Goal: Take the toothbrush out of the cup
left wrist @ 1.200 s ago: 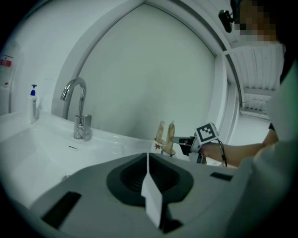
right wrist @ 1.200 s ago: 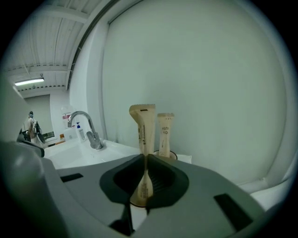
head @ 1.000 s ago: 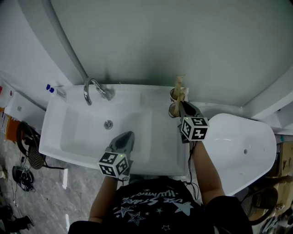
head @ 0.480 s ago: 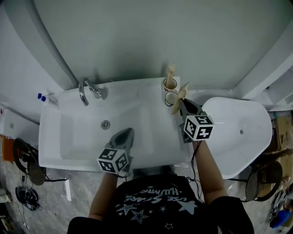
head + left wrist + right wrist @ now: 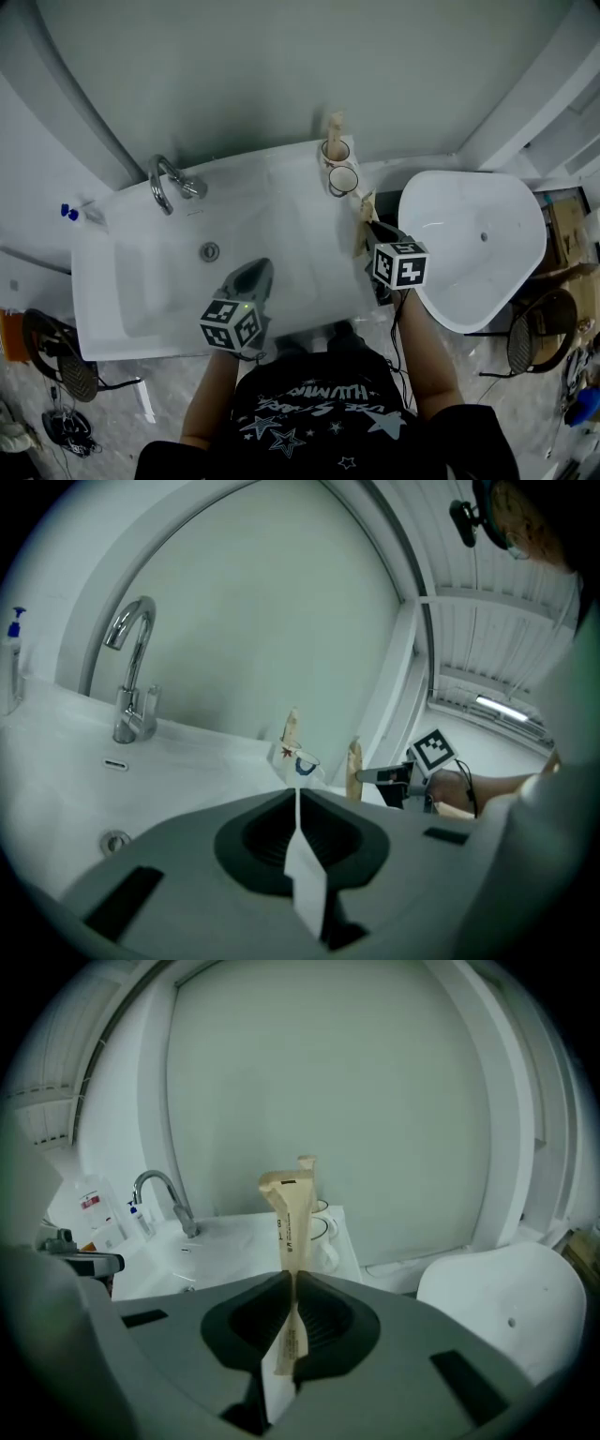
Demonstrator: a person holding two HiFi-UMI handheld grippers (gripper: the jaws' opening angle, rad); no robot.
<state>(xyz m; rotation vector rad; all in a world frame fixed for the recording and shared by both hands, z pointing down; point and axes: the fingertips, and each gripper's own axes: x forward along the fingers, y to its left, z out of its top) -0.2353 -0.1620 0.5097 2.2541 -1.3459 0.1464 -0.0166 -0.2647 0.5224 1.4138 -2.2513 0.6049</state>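
Observation:
My right gripper point(image 5: 370, 228) is shut on a toothbrush in a beige paper wrapper point(image 5: 362, 216), held upright above the sink's right edge, clear of the cups. In the right gripper view the wrapper point(image 5: 289, 1211) stands between the closed jaws point(image 5: 289, 1283). Two white cups point(image 5: 343, 180) stand at the sink's back right corner. The farther cup point(image 5: 335, 152) holds another wrapped toothbrush point(image 5: 333, 126). Over the sink's front edge my left gripper point(image 5: 258, 275) is shut and holds nothing point(image 5: 296, 794). From the left gripper view the cups point(image 5: 298, 764) and the held toothbrush point(image 5: 353, 771) show ahead.
The white sink point(image 5: 122, 281) has a chrome tap point(image 5: 165, 181) at the back left and a drain point(image 5: 210, 250). A blue-topped bottle point(image 5: 69, 212) stands at its far left. A white rounded fixture point(image 5: 469, 244) sits right of the sink. A wall rises close behind.
My right gripper has drawn the wrapped toothbrush back from the cups, toward me and lower. The left gripper has barely shifted. The head view has swung a little.

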